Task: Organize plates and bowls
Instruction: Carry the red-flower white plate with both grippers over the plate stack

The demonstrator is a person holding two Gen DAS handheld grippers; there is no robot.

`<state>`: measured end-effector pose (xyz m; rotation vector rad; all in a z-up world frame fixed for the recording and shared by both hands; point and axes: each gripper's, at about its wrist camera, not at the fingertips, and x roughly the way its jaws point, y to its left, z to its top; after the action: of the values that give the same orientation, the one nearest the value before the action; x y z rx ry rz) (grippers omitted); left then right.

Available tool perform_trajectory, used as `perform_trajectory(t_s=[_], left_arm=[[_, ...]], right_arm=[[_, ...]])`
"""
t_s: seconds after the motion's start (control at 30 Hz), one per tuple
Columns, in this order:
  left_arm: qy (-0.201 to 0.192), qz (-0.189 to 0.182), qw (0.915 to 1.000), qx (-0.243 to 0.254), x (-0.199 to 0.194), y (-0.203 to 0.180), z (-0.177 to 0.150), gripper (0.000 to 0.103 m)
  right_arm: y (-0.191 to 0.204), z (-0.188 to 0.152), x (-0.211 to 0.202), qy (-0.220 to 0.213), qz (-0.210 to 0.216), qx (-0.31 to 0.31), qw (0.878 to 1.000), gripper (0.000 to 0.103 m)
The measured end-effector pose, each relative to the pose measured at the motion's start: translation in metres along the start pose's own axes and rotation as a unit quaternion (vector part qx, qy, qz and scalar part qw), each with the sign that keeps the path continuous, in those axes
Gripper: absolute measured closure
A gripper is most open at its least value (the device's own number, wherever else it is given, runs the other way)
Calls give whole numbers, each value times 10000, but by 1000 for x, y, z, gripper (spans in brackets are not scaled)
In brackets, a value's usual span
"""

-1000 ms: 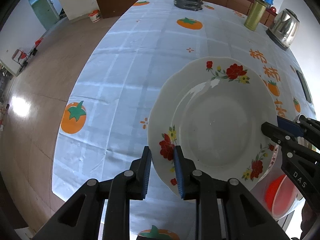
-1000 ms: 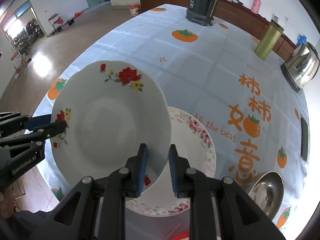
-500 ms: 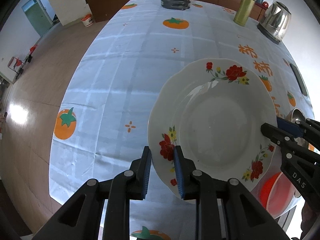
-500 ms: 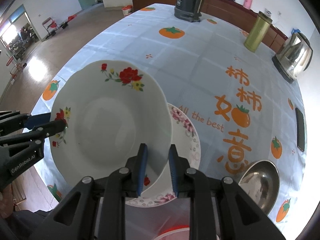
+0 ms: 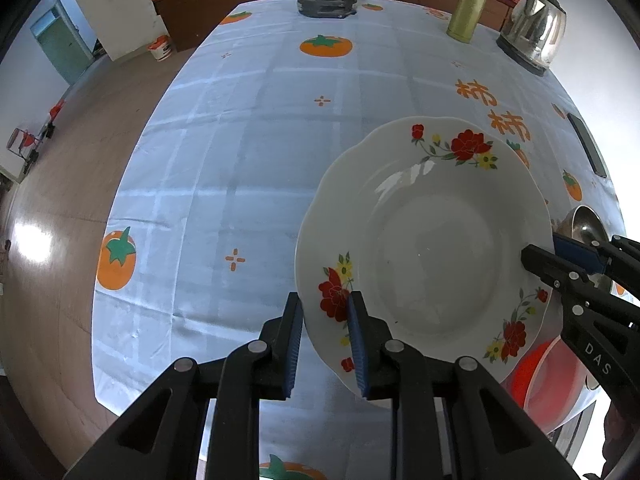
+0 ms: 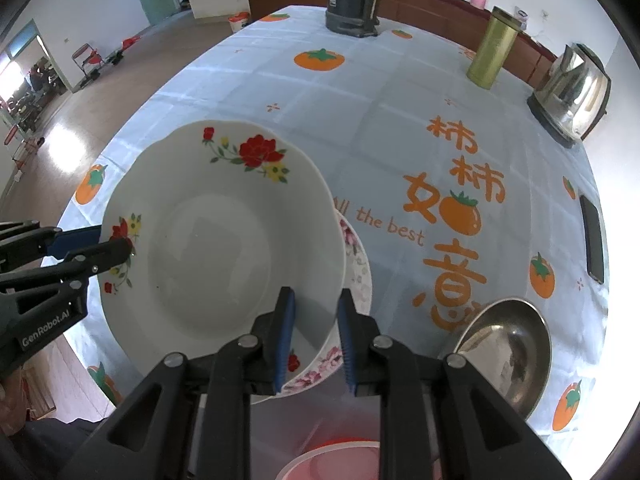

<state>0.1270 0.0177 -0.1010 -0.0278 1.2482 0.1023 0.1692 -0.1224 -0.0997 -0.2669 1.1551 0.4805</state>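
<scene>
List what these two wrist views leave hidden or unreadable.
- Pink-flowered plate: right wrist view, mostly covered by the held red-flowered plate.
- Red bowl: left wrist view, partly behind that plate and the right gripper.
- Steel bowl: only a sliver visible.

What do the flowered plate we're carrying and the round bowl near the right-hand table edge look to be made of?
Flowered plate: looks like glazed ceramic or porcelain, glossy white with printed red and yellow flowers; window glare streaks show on its well in the left wrist view. Melamine can't be ruled out.

Round bowl: looks like stainless steel, bare polished metal; its inside mirrors the room in grey tones.
</scene>
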Motion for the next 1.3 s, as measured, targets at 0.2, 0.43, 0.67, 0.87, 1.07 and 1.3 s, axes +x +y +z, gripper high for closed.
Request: perform_trajectory(t_s=[0.2,0.43,0.67,0.87,1.07,1.3], left_arm=[[5,-25,10000,64,1,-7,1,78],[20,-57,9999,133,1,-13,2,78],[34,-89,9997,206,2,-18,2,78],[38,-103,9996,259,3,-23,2,78],[44,-125,9995,302,3,-27,2,78],[59,-127,9993,355,2,-30,1,78]], right_arm=[[-6,-4,-2,5,-35,66,10000,81],[-12,-6,-2,20,-54,143,9999,81],[-18,-8,-3,34,-90,197,9998,81],[-24,-11,-3,46,-110,243,9996,81],[-28,-14,-5,53,-132,283,9995,81],[-30,-16,-7,65,-150,306,9994,81]])
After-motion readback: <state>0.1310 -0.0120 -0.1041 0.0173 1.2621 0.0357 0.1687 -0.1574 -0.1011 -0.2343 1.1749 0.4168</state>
